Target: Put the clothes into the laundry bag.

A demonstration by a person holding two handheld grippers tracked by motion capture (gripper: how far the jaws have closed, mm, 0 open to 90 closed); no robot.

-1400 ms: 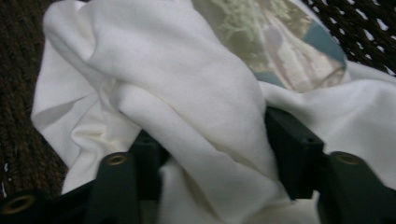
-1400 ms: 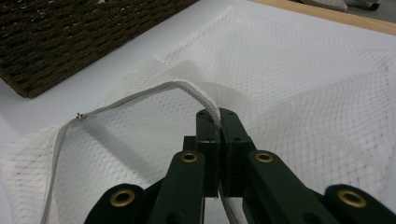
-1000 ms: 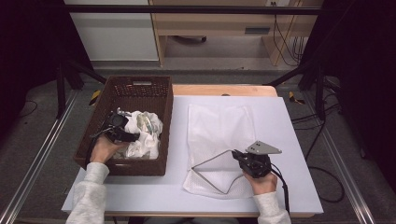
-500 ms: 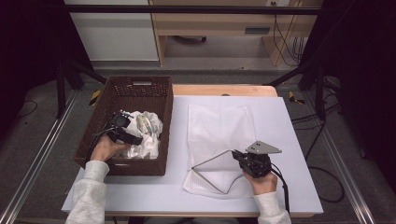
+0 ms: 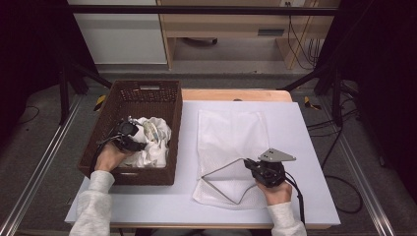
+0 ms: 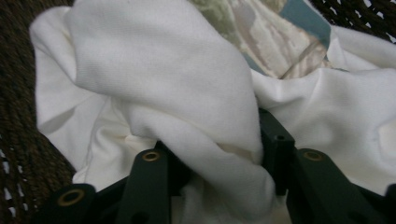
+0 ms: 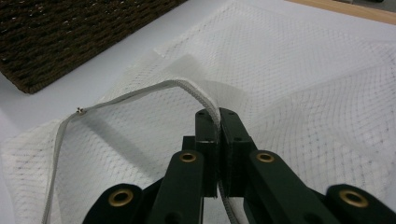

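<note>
- White garment (image 6: pixel 177 93): soft, light, floppy; lies bunched in the wicker basket (image 5: pixel 147 93); best taken at a thick fold.
- Left gripper (image 6: pixel 219 154): jaws straddle such a fold, whether clamped I cannot tell.
- Right gripper (image 7: pixel 218 122), at the basket's four o'clock: clamped on the mesh bag (image 5: pixel 231 132)'s zipper edge (image 7: pixel 140 93).

Left gripper (image 5: pixel 135 139): inside wicker basket (image 5: pixel 147 91), jaws clamped on white cloth (image 6: pixel 177 93).
Right gripper (image 5: pixel 252 164): right of basket, jaws pinching mesh bag's zipper edge (image 7: pixel 187 88).
</note>
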